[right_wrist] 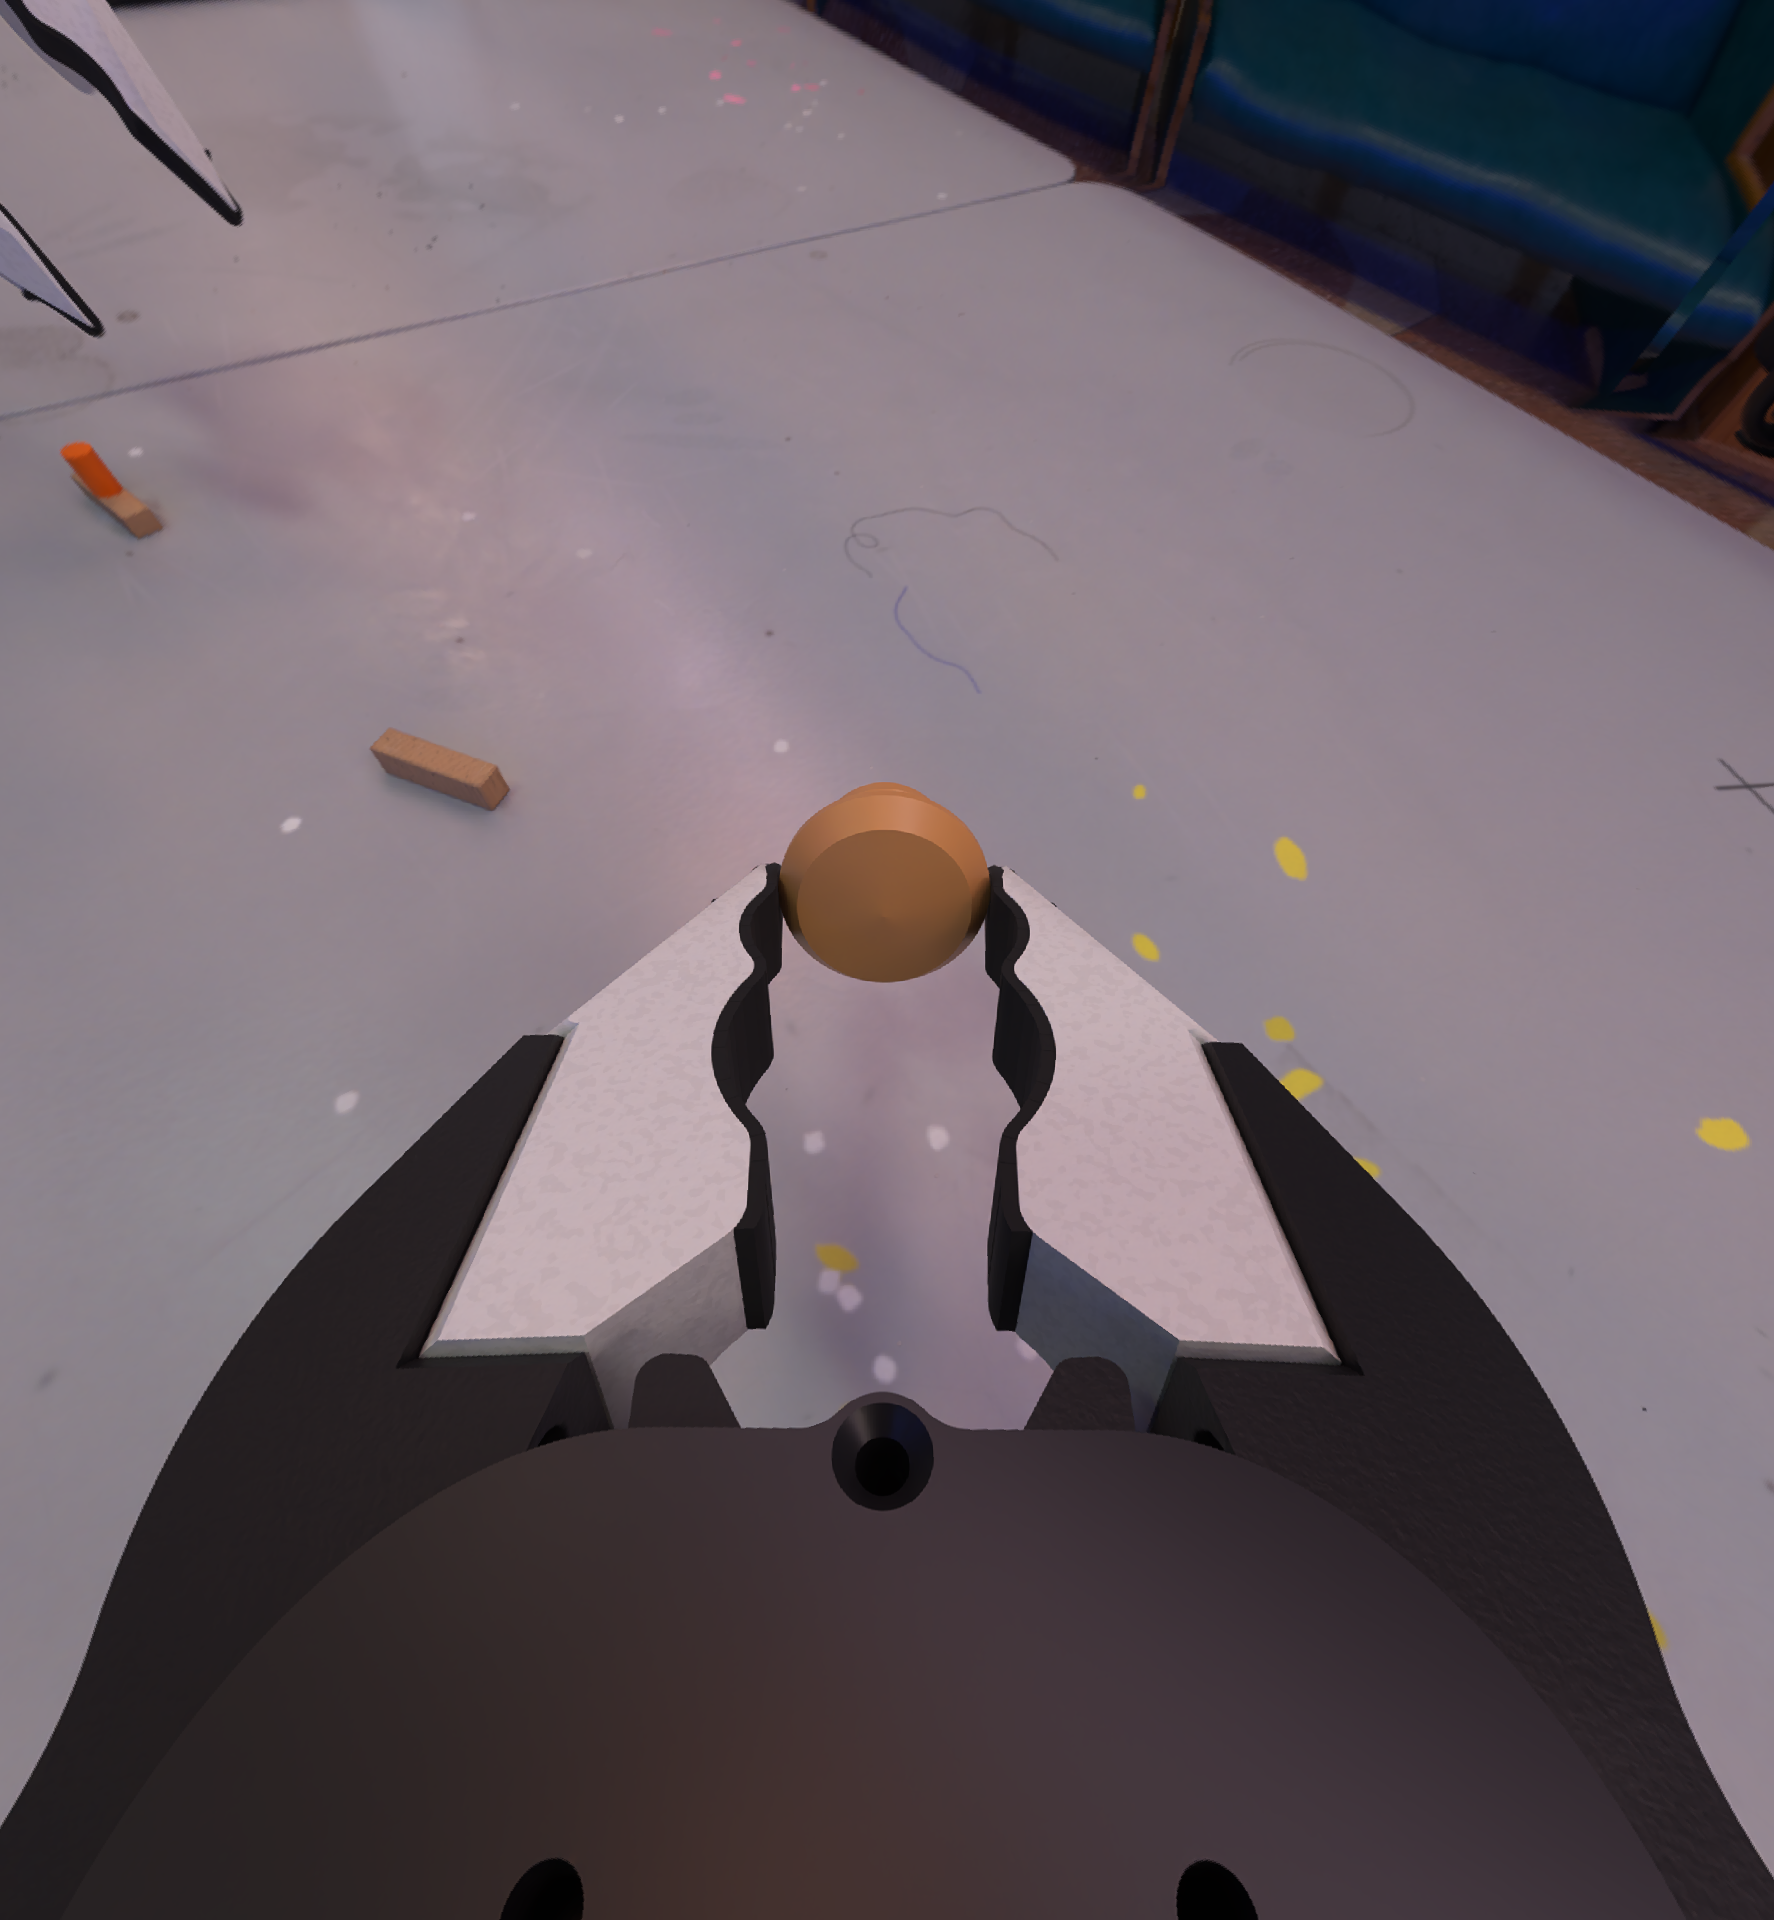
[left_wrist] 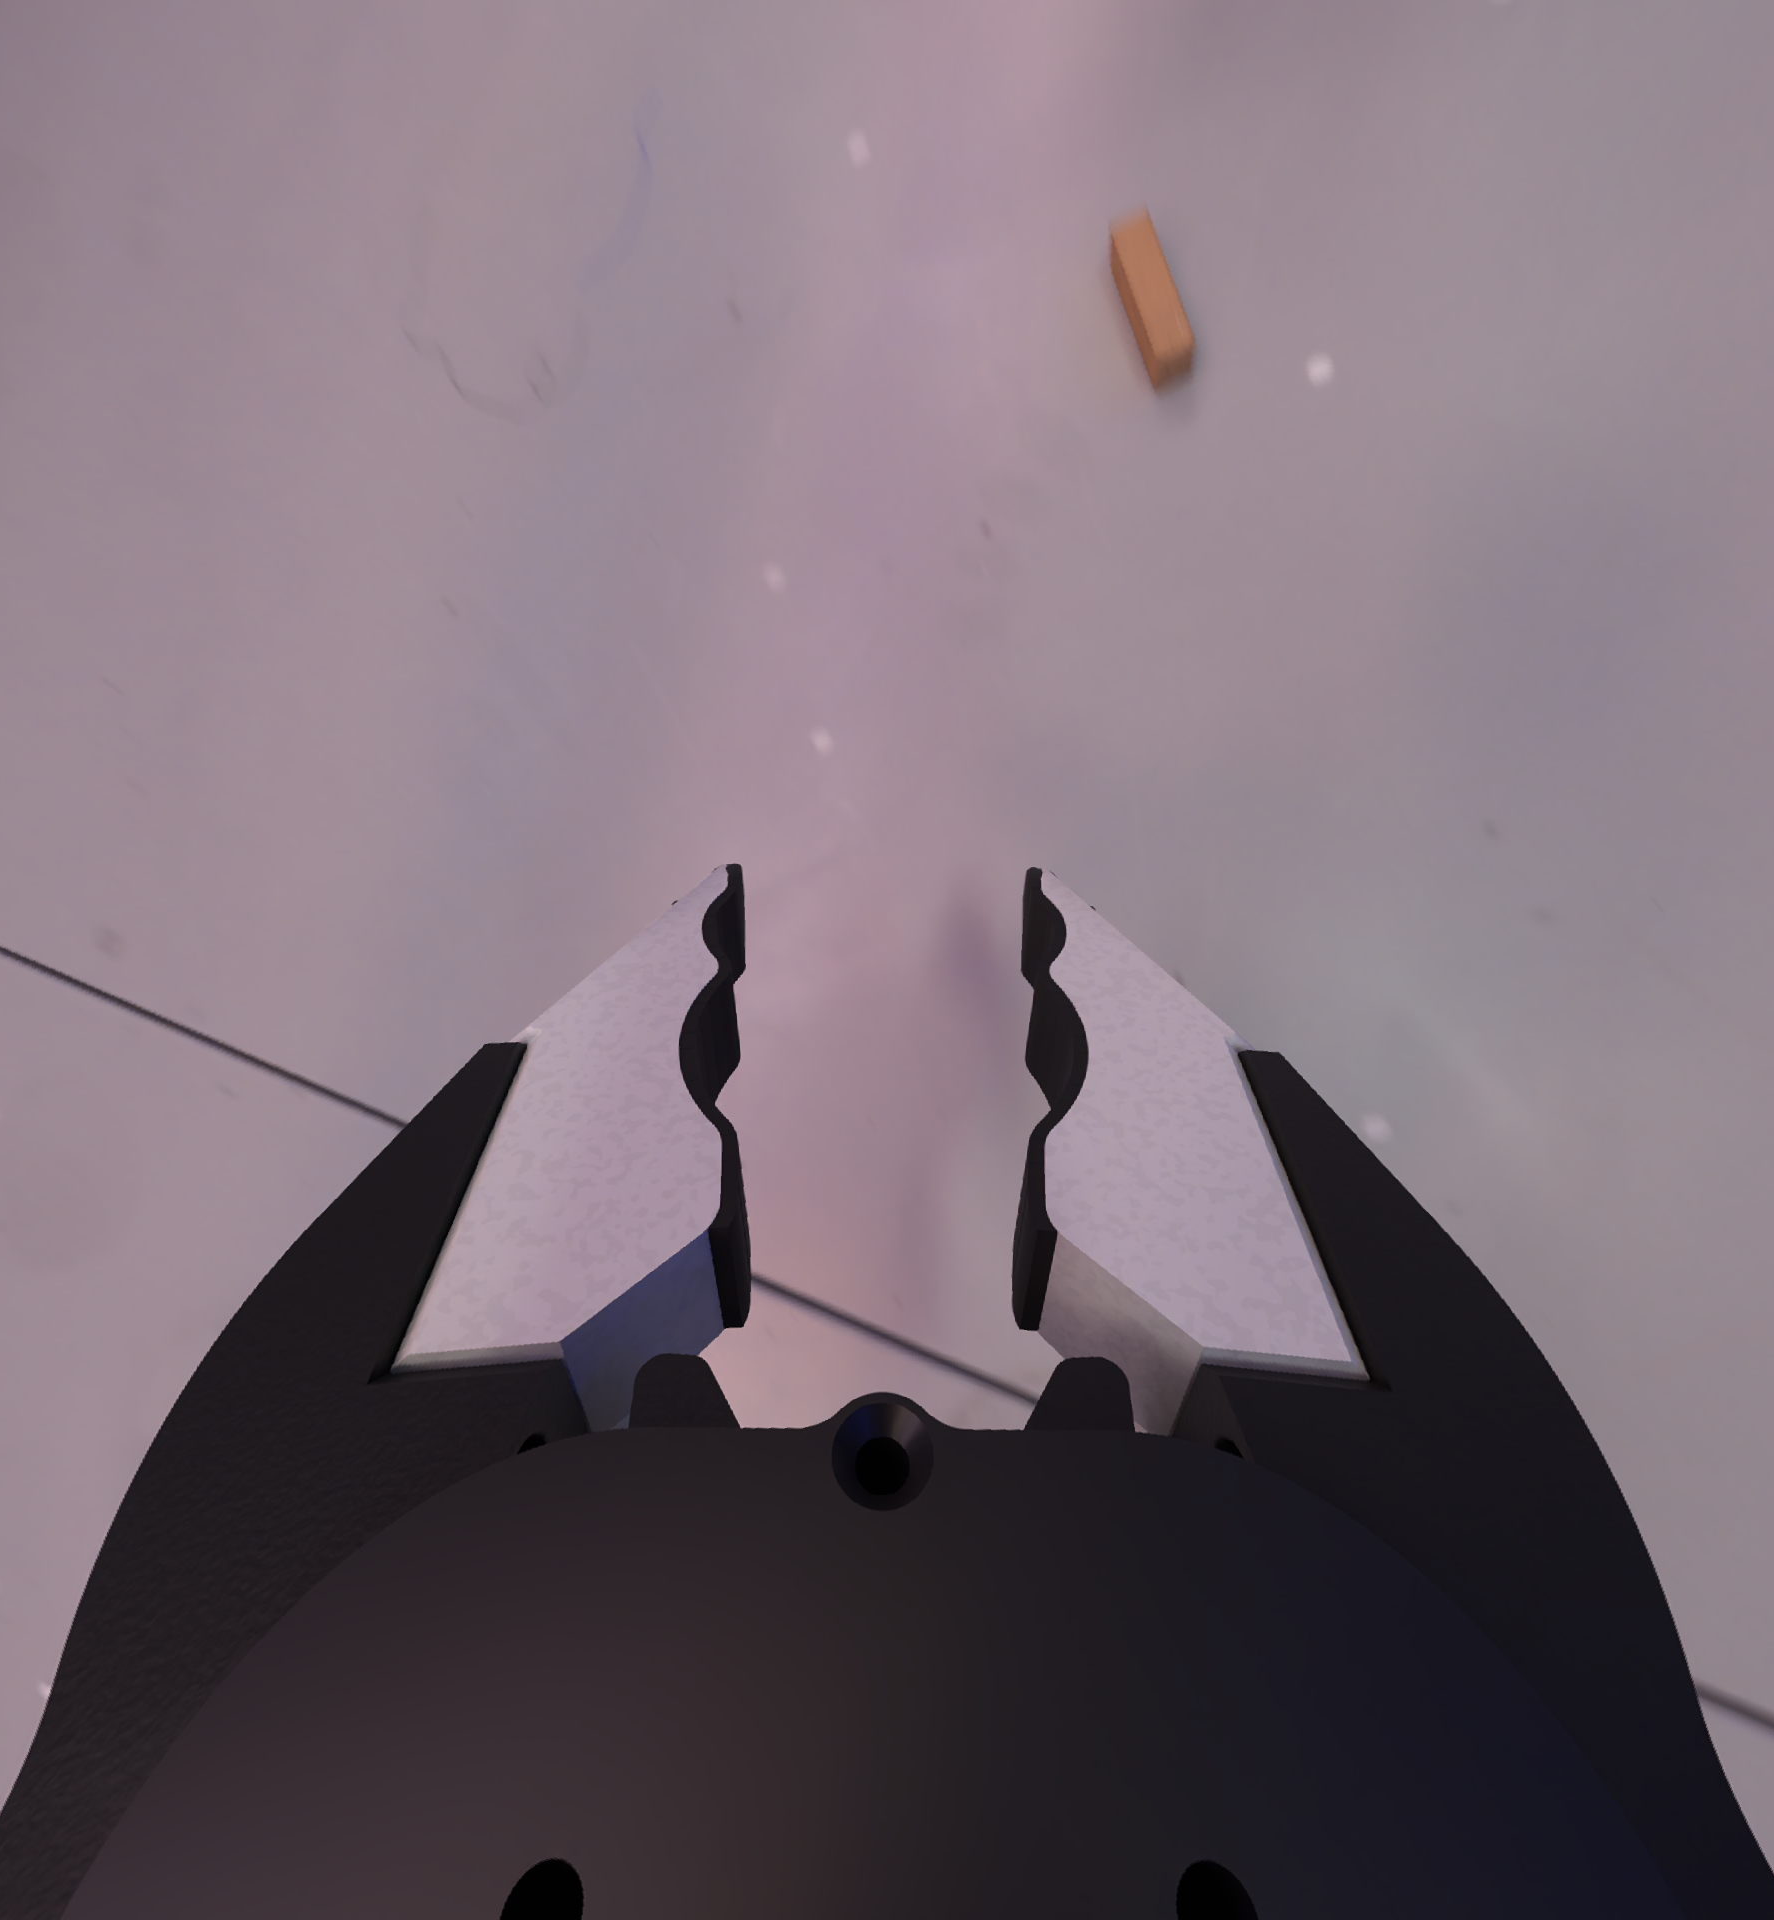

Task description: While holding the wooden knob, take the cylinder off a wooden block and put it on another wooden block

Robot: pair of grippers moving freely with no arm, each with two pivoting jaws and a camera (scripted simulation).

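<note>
My right gripper (right_wrist: pixel 883 883) is shut on the round wooden knob (right_wrist: pixel 883 894), held at the fingertips above the table. An orange cylinder (right_wrist: pixel 91 470) stands on a small wooden block (right_wrist: pixel 135 512) at the far left of the right wrist view. A second, bare wooden block (right_wrist: pixel 438 768) lies nearer, left of the knob; it also shows in the left wrist view (left_wrist: pixel 1153 296), far ahead and to the right. My left gripper (left_wrist: pixel 883 883) is open and empty above the table; its fingers (right_wrist: pixel 150 120) show at the top left of the right wrist view, above the cylinder's area.
The grey table (right_wrist: pixel 1174 582) has paint specks, pen scribbles and a seam line (left_wrist: pixel 239 1049). Its far right edge (right_wrist: pixel 1434 312) runs diagonally, with blue seating (right_wrist: pixel 1485 125) beyond it.
</note>
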